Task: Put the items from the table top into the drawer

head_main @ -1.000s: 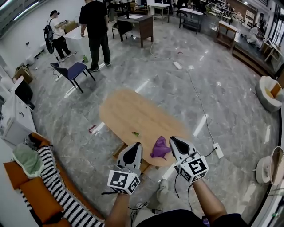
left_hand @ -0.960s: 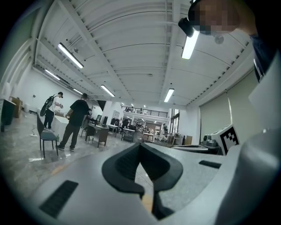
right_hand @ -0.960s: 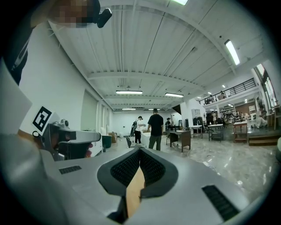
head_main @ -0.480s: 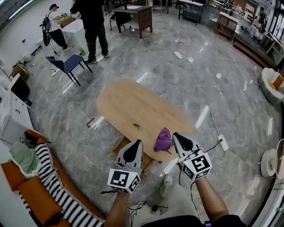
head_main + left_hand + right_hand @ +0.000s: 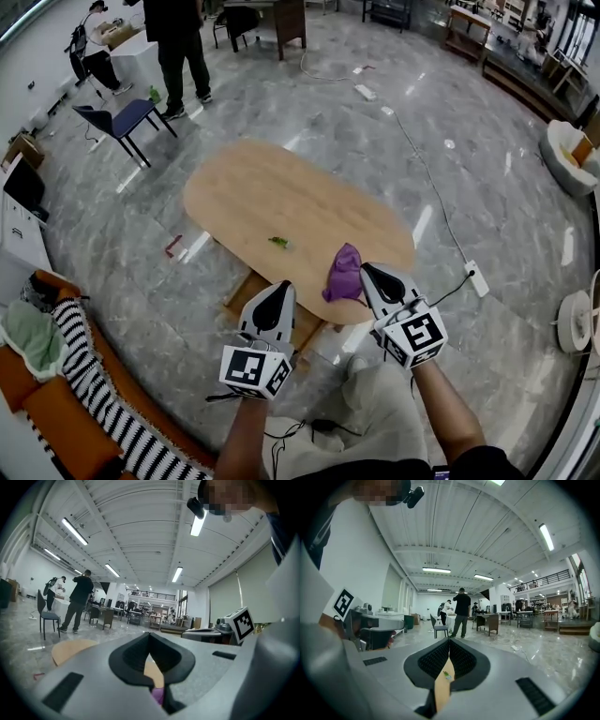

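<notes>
The left hand-held gripper (image 5: 284,285) is closed, with its two black pads pressed together at the tips and nothing held. The right hand-held gripper (image 5: 366,269) is closed too, and it is also empty. Both are held out side by side over the floor (image 5: 487,187), at the near end of the bench (image 5: 262,197), which is long, round-ended and made of light wood. A purple cloth (image 5: 344,274) lies bunched up on the bench by its near edge, between the two gripper tips in the head view and nearer the right one. A small green thing (image 5: 278,243) lies on the bench a little farther in, to the left of the cloth. In the left gripper view a bit of the purple cloth (image 5: 157,695) peeks through the thin slit below the pads. In the right gripper view the small green thing (image 5: 446,675) shows in the same way. Farther off stand a blue chair (image 5: 120,119) and a person (image 5: 173,37) in black. An orange couch (image 5: 56,412) with a striped blanket (image 5: 98,380) is at the left.
</notes>
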### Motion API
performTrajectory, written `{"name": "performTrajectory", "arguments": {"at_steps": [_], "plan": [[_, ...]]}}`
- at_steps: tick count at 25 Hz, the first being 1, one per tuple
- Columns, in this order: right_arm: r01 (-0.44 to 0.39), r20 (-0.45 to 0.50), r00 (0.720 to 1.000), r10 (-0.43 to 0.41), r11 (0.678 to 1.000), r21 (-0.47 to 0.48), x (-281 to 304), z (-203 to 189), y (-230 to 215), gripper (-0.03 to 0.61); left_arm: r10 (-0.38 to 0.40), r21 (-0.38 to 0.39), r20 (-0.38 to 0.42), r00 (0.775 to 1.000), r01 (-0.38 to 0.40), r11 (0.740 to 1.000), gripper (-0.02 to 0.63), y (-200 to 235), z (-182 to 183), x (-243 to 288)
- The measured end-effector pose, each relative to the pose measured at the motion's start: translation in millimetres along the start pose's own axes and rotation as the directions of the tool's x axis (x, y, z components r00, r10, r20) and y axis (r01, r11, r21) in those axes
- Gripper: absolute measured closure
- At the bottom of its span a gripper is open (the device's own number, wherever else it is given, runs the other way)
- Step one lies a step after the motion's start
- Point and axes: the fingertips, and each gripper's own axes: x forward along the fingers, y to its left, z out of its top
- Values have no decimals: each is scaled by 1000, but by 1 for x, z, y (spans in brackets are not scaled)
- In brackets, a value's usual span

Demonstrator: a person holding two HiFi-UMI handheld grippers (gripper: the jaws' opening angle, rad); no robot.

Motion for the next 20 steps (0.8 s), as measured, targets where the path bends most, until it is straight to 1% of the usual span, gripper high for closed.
{"name": "performTrajectory", "arguments": {"at_steps": [3,7,11,15,18,20], "plan": [[4,0,1000,-4,1000,-10,4,-26,-1,560,-2,-1,8,1000,2,1000,611,7,-24,1],[29,13,1000,-29,1000,-8,9,-61,-8,560,-14,21,15,1000,14,1000,611,13,-56,5],[45,32,999,-44,999,-21,16,-95,-14,560,-1,26,35,999,0,1000,611,25,-87,9],[41,38,998,-41,999,-22,28,-128,-15,560,-1,34,74,997,-2,999,611,35,-111,10],[32,40,999,-31,998,-48,37,-150,-14,560,-1,28,104,995,-2,1000,611,45,-129,11],[26,39,999,-24,998,-60,41,-165,-15,560,-2,35,110,994,-2,999,611,50,-144,13]]}}
